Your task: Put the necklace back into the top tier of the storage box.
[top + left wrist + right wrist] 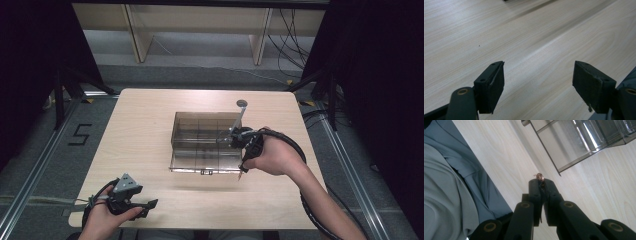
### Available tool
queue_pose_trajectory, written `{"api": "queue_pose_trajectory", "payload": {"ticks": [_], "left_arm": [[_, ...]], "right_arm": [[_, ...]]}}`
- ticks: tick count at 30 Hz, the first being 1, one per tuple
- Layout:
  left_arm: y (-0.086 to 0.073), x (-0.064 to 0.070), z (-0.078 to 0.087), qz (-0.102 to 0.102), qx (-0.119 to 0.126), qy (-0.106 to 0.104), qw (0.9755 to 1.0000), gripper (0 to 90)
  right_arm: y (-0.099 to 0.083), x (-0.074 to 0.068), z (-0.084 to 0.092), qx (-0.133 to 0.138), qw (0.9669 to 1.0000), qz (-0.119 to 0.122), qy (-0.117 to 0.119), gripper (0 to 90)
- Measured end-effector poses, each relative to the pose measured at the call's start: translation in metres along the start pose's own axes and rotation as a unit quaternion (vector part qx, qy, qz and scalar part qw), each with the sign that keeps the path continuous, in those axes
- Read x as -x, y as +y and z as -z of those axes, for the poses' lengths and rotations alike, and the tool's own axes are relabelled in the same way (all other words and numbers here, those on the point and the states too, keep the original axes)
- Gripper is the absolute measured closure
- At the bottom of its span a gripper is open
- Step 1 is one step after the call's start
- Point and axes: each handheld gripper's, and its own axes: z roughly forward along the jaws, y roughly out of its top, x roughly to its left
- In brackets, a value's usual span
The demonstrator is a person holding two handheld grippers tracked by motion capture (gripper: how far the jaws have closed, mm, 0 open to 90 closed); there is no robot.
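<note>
Right tongs (541, 182) pinching small coppery bit (539, 177), left tongs (537, 82) agape

Black numeral "5" (80, 134) on the floor (45, 150) left of table

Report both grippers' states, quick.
Left gripper: open, empty, over the table.
Right gripper: shut on a small coppery object.
</note>
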Motion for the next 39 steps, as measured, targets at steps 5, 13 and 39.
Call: {"api": "queue_pose_trajectory", "payload": {"ticks": [5,13,39], "left_arm": [[0.000,0.000,0.001,-0.005,-0.003,-0.005,1.0000,25.6],[0.000,0.000,0.001,-0.006,-0.003,-0.005,1.0000,25.6],[0.000,0.001,0.001,-0.005,0.002,-0.003,1.0000,25.7]], "right_arm": [[0.002,0.000,0.003,0.000,1.0000,0.000,0.001,86.2],[0.005,0.003,0.008,0.000,1.0000,0.001,0.003,86.3],[0.020,0.009,0.029,0.004,1.0000,-0.004,0.000,86.3]]}}
